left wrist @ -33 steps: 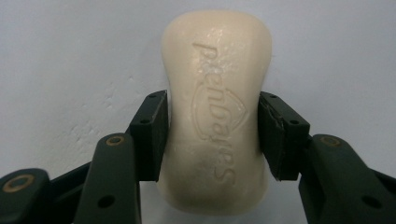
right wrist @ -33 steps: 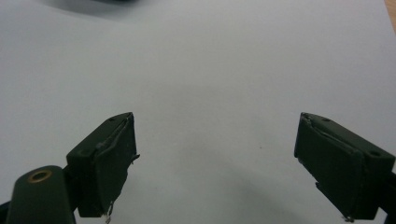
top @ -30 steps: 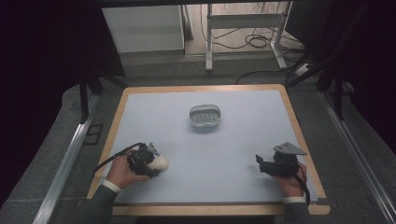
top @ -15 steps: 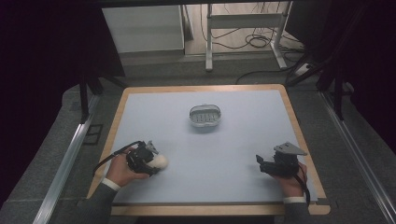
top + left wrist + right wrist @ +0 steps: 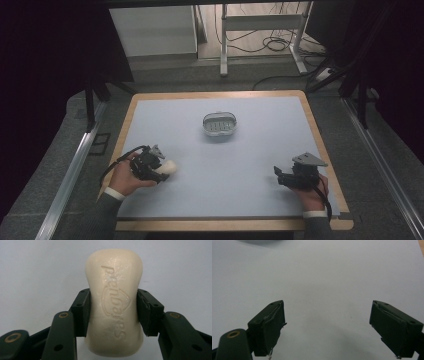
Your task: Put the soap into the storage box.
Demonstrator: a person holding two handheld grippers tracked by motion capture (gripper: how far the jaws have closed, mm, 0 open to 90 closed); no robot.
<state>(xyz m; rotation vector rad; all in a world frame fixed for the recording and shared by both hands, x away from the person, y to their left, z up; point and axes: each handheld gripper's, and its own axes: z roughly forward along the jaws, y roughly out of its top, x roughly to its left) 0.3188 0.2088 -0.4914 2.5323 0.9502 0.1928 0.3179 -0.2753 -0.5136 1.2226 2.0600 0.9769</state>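
Between the earlier frames and now, your left gripper (image 5: 159, 167) has shifted only slightly on the near-left part of the tabletop (image 5: 260, 150), its fingers closing the last bit onto the soap bar (image 5: 168, 167); your right gripper (image 5: 280, 176) has kept its place at the near right.

Left gripper: in the left gripper view the two black finger pads (image 5: 82, 312) press against the narrow waist of the cream soap bar (image 5: 114, 305), one pad on each long side. The bar points away from the gripper, its embossed lettering facing the camera and reading upside down. Both ends of the bar project beyond the pads. In the high view the bar shows as a pale rounded shape at the right end of your left gripper, well apart from the dish.

Right gripper: in the right gripper view the fingers (image 5: 269, 327) stand wide apart, with bare tabletop (image 5: 324, 290) between them and nothing held.

Soap dish (image 5: 219, 124): a grey oval dish with a ribbed insert sits at the centre of the tabletop, toward the far side, well apart from both grippers.
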